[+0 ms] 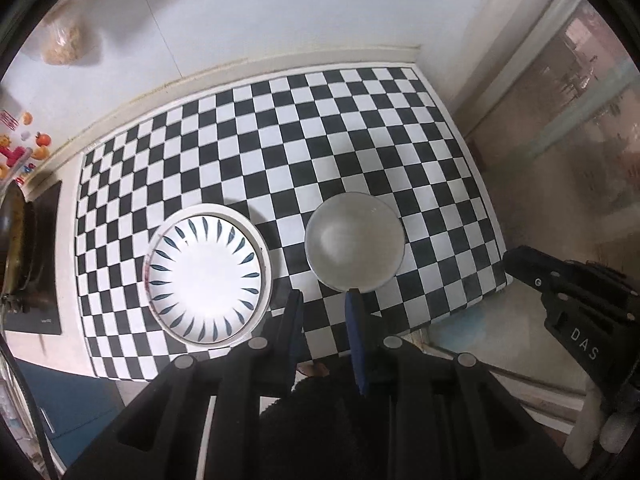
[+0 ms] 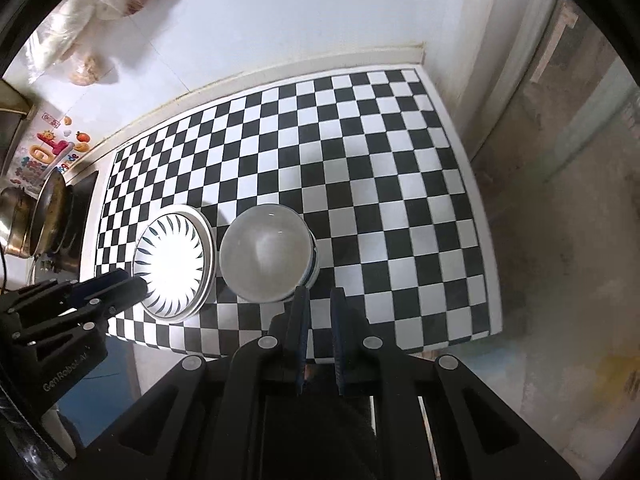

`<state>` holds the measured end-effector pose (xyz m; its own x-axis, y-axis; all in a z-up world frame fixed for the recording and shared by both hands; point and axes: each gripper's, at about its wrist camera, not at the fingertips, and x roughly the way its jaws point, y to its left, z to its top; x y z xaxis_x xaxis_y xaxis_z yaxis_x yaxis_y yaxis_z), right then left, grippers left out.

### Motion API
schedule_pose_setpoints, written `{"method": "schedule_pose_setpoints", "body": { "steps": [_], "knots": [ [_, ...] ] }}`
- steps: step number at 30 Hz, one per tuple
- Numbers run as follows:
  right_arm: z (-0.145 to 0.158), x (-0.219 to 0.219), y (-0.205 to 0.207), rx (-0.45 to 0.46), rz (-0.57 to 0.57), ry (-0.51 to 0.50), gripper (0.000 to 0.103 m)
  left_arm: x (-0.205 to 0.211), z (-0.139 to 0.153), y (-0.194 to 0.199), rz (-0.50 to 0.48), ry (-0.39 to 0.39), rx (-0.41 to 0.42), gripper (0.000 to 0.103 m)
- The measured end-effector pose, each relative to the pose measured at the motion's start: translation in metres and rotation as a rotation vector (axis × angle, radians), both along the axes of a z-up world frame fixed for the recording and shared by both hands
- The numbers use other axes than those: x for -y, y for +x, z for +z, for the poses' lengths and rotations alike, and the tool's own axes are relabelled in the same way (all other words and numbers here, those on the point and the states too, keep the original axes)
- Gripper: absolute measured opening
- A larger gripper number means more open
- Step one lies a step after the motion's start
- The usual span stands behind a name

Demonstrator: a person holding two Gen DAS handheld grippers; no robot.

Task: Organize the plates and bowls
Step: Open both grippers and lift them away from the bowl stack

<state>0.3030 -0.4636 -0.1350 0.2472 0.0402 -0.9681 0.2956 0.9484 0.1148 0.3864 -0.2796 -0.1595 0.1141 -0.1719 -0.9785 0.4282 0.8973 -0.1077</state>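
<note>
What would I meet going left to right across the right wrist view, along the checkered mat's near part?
left gripper → leaf-patterned plate → white bowl → right gripper → bare checkered mat

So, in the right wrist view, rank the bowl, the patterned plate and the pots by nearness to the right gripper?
From the right gripper:
1. Bowl, just ahead, slightly left.
2. Patterned plate, farther left, beside the bowl.
3. Pots, far left, off the checkered mat.

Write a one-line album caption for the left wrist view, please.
Left gripper hovers open above a leaf-patterned plate and a plain white bowl sitting side by side on a checkered mat.
</note>
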Motion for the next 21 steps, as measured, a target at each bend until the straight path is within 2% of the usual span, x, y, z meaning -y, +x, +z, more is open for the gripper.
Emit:
{"method": "schedule_pose_setpoints", "body": {
  "steps": [5, 8, 16, 17, 18, 20, 21],
  "knots": [
    [0.022, -0.008, -0.016, 0.025, 0.011, 0.001, 0.012, -0.003, 0.018, -0.012, -0.005, -0.024, 0.005, 0.019],
    [0.033, -0.012, -0.021, 0.037, 0.016, 0.001, 0.012, -0.002, 0.028, -0.019, -0.015, -0.011, 0.044, 0.02],
    [0.045, -0.017, -0.023, 0.057, 0.031, -0.007, 0.012, -0.007, 0.031, -0.021, 0.002, -0.021, 0.07, 0.02],
    [0.043, -0.016, -0.022, 0.054, 0.027, -0.002, 0.013, -0.007, 0.029, -0.019, 0.009, -0.024, 0.065, 0.026],
    [0.041, -0.014, -0.02, 0.052, 0.024, 0.004, 0.018, -0.008, 0.027, -0.017, 0.019, -0.028, 0.063, 0.03],
    [0.036, -0.011, -0.016, 0.053, 0.013, 0.023, 0.046, -0.01, 0.02, -0.013, 0.032, -0.027, 0.067, 0.031],
    [0.032, -0.007, -0.014, 0.056, 0.001, 0.049, 0.07, -0.01, 0.013, -0.007, 0.035, -0.03, 0.056, 0.031]
  ]
}}
